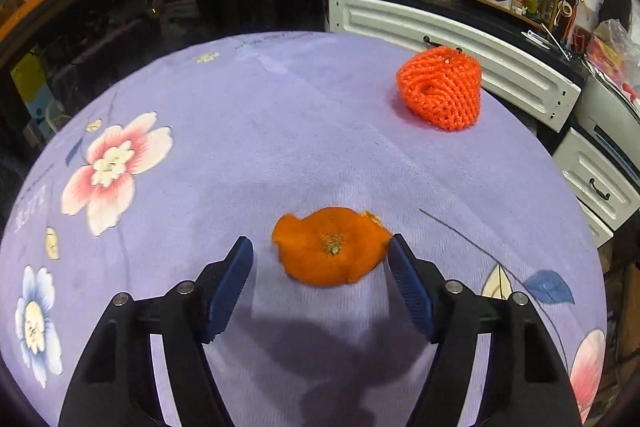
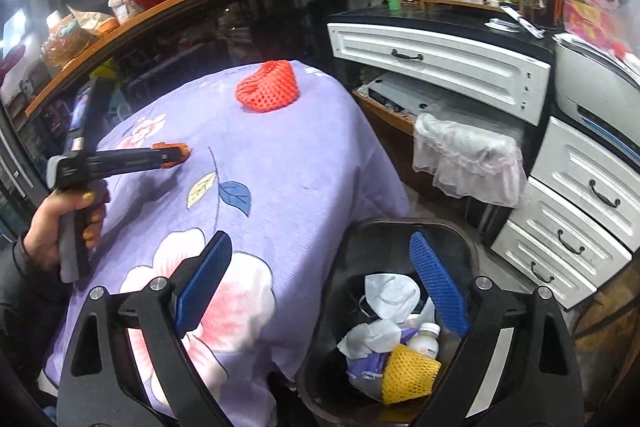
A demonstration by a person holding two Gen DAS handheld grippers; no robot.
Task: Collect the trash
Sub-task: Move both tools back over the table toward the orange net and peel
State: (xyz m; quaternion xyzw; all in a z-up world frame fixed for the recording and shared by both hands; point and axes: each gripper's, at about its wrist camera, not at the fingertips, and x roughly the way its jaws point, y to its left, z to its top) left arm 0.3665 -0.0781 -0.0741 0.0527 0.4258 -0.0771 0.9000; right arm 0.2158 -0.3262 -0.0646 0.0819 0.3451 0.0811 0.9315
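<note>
An orange peel [image 1: 331, 247] lies on the purple flowered tablecloth [image 1: 280, 131]. My left gripper [image 1: 320, 259] is open with its blue pads on either side of the peel, the right pad touching its edge. In the right wrist view the left gripper [image 2: 176, 155] reaches over the table at the peel [image 2: 185, 149]. An orange foam fruit net [image 1: 440, 91] lies at the far right of the table; it also shows in the right wrist view [image 2: 268, 87]. My right gripper [image 2: 320, 275] is open and empty above a dark trash bin [image 2: 316, 379].
The bin holds a face mask [image 2: 390, 295], a small bottle [image 2: 426, 339], a yellow foam net [image 2: 406, 373] and crumpled wrappers. White drawers [image 2: 440, 61] and a lace-covered item [image 2: 468, 155] stand right of the table. A dark glass counter [image 1: 160, 7] stands behind it.
</note>
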